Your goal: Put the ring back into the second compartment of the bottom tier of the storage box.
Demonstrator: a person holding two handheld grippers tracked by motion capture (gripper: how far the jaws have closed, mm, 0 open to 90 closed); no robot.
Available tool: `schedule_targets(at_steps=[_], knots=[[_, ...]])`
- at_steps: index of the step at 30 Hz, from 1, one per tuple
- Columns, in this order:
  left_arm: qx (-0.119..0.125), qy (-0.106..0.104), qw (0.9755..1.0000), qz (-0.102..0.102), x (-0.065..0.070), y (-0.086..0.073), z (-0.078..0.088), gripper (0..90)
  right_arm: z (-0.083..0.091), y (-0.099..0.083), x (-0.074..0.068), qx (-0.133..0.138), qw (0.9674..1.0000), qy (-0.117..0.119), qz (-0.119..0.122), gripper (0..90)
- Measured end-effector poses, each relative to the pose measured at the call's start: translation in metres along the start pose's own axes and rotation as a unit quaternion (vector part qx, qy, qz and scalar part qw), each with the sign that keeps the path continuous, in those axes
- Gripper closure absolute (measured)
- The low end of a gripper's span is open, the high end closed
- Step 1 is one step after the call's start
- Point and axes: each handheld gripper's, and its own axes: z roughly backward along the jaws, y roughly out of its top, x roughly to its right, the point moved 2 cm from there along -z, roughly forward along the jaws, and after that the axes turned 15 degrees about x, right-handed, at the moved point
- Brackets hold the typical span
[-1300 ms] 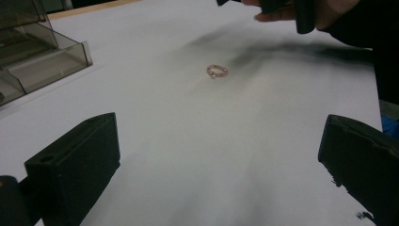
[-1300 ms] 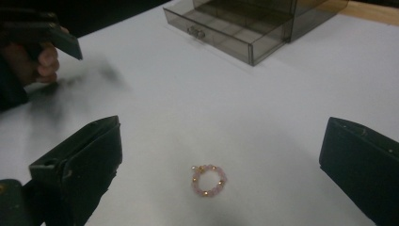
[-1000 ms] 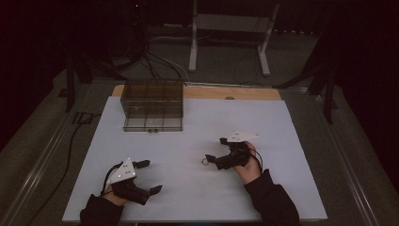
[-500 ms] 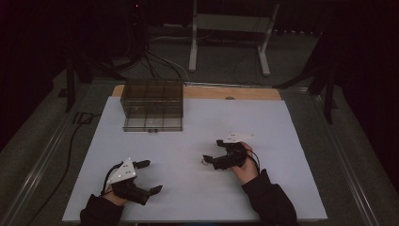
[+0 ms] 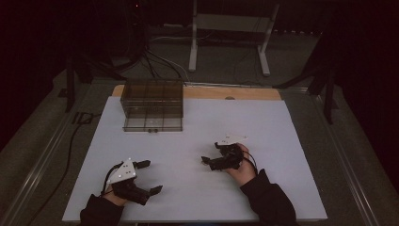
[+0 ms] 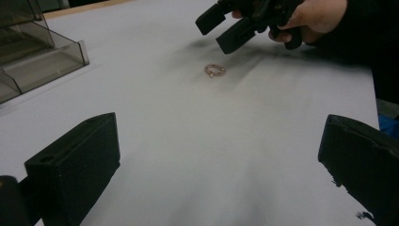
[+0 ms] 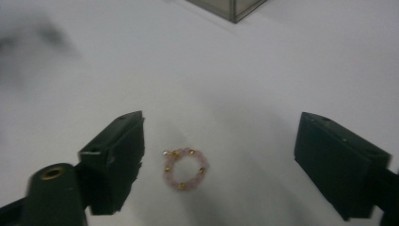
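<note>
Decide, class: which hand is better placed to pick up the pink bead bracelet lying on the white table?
Right. The right tool hangs just over the bracelet, which lies between its open jaws, untouched. The left tool sits open at the table's near edge, well away from it.

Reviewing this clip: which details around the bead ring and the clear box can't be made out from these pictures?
- Bead ring: in the high view, too small and dim to pick out beside the right tool.
- Clear box: the dim high view leaves its compartments' contents unreadable; two small dark things at its front are too small to identify.
- Clear box in the left tool view: cut off by the left edge.
- Left tool: open.
</note>
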Motion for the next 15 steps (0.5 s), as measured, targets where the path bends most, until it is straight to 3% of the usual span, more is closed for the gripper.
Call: schedule_targets(at_steps=[4,6,9,12,15], knots=[[0.0,0.0,1.0,0.0,-0.0001,0.0001,-0.0003,0.6,-0.0014,-0.0018,-0.0007,-0.014,0.9999,-0.004,0.007,33.2],[-0.001,-0.001,1.0,0.0,0.0002,0.0001,-0.0004,0.5,-0.0017,-0.0025,-0.001,-0.018,0.9998,-0.005,0.007,42.4],[0.001,-0.003,1.0,-0.001,0.0006,0.0005,-0.0006,0.6,-0.0027,-0.0035,-0.0014,-0.024,0.9997,-0.003,0.007,46.1],[-0.001,-0.002,1.0,0.0,0.0004,0.0001,-0.0005,0.6,-0.0052,-0.0047,-0.0038,-0.029,0.9995,0.008,0.006,57.7],[0.0,-0.001,1.0,-0.001,0.0004,0.0003,-0.0005,0.6,-0.0094,-0.0076,-0.0058,-0.044,0.9989,0.012,0.005,62.3]])
